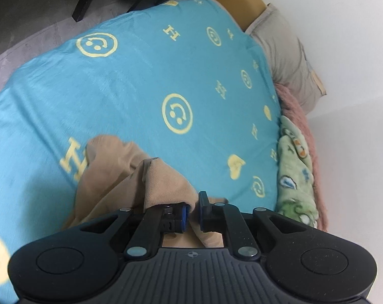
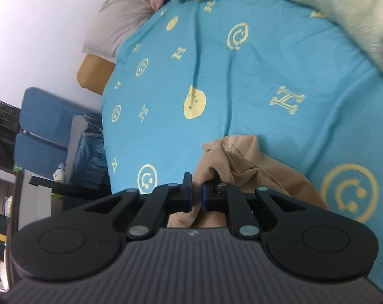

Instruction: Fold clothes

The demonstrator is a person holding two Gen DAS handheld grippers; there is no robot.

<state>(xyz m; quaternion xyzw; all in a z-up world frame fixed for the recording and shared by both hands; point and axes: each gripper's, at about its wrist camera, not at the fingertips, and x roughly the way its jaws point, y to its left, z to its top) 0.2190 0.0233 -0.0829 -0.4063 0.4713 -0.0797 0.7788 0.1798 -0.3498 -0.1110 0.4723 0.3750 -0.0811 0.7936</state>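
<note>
Our left gripper (image 1: pixel 194 211) is pinched on a fold of the tan garment (image 1: pixel 110 167), and our right gripper (image 2: pixel 197 195) is clamped on another bunched edge of it; the cloth hangs crumpled between them over the blue bedsheet (image 1: pixel 130 81). We judge each bite thin: uneven pulling could slip an edge free, and the bunched fabric could set a crooked fold.

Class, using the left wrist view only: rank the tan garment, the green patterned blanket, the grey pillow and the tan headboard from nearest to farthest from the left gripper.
1. Tan garment, pinched in the left gripper.
2. Green patterned blanket, right edge of the bed.
3. Grey pillow, far right, against the wall.
4. Tan headboard, far end, beyond the pillow.
</note>
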